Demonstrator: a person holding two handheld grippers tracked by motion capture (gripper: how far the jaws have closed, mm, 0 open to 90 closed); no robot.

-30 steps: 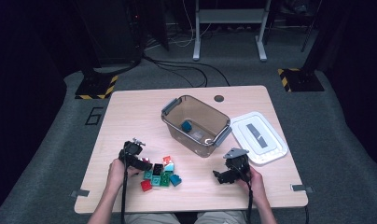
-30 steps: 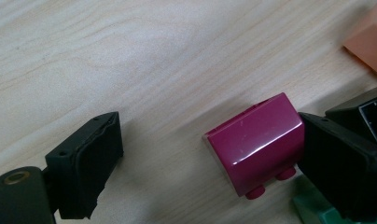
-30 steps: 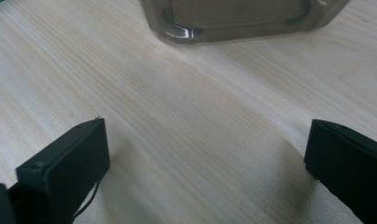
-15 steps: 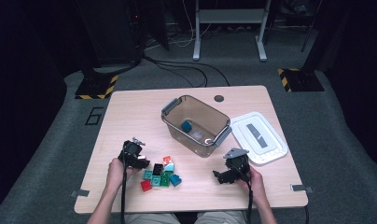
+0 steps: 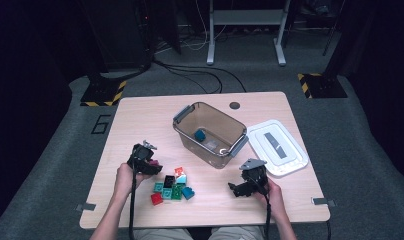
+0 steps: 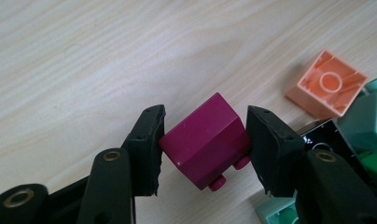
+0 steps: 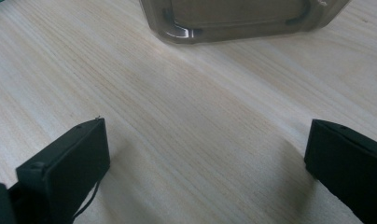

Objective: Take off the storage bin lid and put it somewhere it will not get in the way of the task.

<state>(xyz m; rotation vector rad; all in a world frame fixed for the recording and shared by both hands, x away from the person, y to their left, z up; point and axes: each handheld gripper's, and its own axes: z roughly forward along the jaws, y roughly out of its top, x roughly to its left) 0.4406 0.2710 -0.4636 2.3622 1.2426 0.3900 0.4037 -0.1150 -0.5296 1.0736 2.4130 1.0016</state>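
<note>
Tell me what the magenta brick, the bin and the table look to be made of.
Magenta brick: likely moulded plastic, smooth with a soft sheen, studs on one face.
Bin: see-through smoky plastic, as the teal block inside shows through its wall.
Table: pale wood or wood-look laminate with matte grain lines; which one is unclear.

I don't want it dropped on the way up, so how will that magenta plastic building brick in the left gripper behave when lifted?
The magenta plastic building brick looks rigid and probably light. Held tilted between the left gripper pads, its smooth faces might let it twist or slip.
</note>
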